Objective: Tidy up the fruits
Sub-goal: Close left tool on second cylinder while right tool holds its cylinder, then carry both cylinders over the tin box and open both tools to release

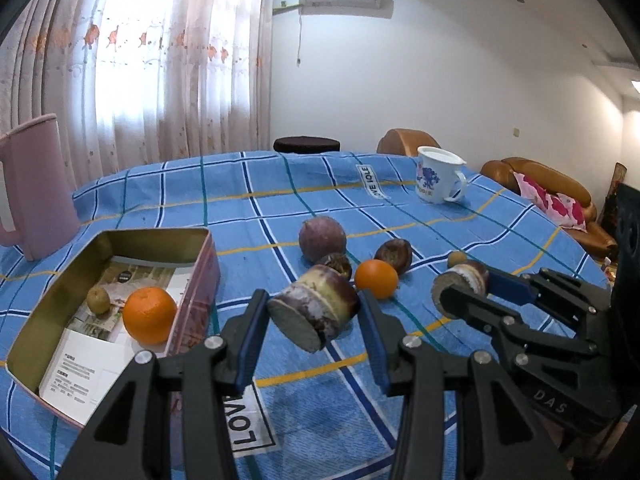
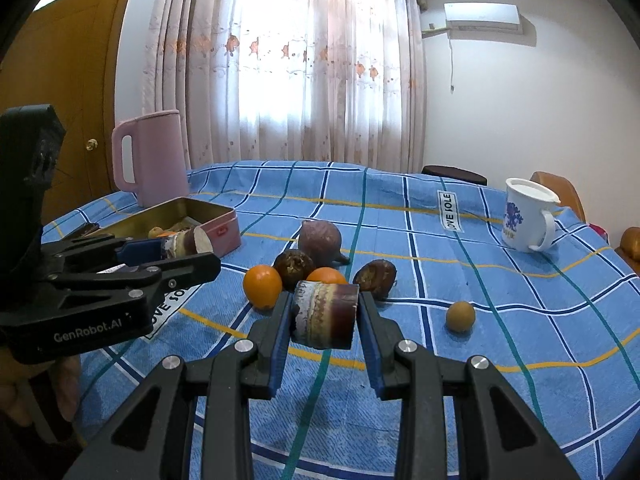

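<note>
My left gripper (image 1: 314, 318) is shut on a purple-and-cream cane piece (image 1: 316, 308), held above the cloth right of the pink tin (image 1: 196, 280). The tin holds an orange (image 1: 149, 314) and a small green fruit (image 1: 98, 300). My right gripper (image 2: 324, 316) is shut on a second cane piece (image 2: 325, 315), also seen in the left wrist view (image 1: 464, 280). On the cloth lie a purple round fruit (image 2: 320, 242), two dark brown fruits (image 2: 294, 266) (image 2: 375, 276), two oranges (image 2: 262, 286) (image 2: 326, 276) and a small yellow-green fruit (image 2: 461, 316).
A pink jug (image 2: 150, 168) stands behind the tin at the table's far left. A white mug with blue print (image 2: 524, 216) stands at the far right. The table carries a blue checked cloth (image 2: 440, 400). Brown sofa (image 1: 552, 188) beyond the right edge.
</note>
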{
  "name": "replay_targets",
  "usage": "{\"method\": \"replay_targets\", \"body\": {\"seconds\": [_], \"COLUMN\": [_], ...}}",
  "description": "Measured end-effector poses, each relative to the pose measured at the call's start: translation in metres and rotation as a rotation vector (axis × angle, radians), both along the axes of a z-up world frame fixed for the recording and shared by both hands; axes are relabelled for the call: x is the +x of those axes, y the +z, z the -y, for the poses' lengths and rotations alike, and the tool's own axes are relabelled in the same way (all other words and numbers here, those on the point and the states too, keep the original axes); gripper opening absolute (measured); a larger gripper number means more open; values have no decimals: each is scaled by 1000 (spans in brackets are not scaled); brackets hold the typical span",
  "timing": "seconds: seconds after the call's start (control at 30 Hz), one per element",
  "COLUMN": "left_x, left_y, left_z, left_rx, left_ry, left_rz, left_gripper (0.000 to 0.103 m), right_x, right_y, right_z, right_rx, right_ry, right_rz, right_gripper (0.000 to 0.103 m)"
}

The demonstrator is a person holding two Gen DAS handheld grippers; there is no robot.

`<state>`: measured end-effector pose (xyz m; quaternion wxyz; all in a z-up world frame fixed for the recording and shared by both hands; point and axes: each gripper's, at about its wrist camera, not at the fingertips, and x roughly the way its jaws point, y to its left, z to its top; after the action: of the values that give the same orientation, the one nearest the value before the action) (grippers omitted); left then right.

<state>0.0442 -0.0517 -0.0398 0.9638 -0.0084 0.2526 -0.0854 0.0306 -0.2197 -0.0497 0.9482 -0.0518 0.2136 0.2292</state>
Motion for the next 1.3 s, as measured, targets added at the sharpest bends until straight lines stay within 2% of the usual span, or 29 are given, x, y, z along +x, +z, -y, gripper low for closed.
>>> {"method": "replay_targets", "body": {"seconds": [0.73, 1.03, 1.3], "left_x": [-17, -23, -28], "left_y": [5, 7, 12], "left_z": [5, 7, 1], "left_rx": [22, 35, 39], "left_ry": [3, 5, 28], "left_rz": [91, 117, 147], "left_gripper": [47, 47, 47], "right_x": [-11, -21, -21], "right_y": [2, 5, 6], "right_z": [3, 5, 4], "right_rx": [20, 36, 23], "right_ry": [-2, 2, 17], "right_rz": [76, 136, 140], "right_gripper": [34, 34, 34]}}
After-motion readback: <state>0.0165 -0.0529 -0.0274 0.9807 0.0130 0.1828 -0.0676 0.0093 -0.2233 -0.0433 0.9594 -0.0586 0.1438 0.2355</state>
